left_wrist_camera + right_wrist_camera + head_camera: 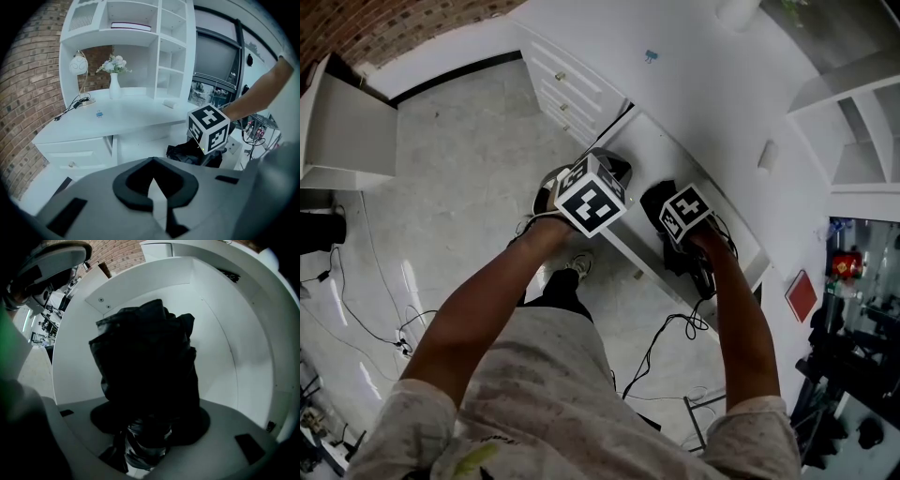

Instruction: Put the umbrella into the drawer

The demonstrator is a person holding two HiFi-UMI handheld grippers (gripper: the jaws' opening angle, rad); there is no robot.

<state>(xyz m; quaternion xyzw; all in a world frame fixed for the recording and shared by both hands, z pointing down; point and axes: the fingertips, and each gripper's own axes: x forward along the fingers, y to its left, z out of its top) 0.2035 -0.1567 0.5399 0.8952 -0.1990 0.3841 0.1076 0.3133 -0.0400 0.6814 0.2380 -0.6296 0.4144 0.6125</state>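
Observation:
The black folded umbrella (145,362) hangs inside the open white drawer (220,362), with my right gripper (147,441) shut on its near end. The left gripper view catches that umbrella (184,152) under the right gripper's marker cube (208,129). From the head view, the right gripper (667,217) and the umbrella (655,201) are over the drawer (675,155). Just left of it my left gripper (614,164) hovers beside the drawer. Its jaws (153,180) are shut with nothing in them.
The white desk top (136,115) bears a vase of flowers (115,84), a round lamp (78,65) and a blue clip (99,114). Closed drawers (75,157) sit at the left. Shelves rise behind. Cables (384,328) lie on the floor.

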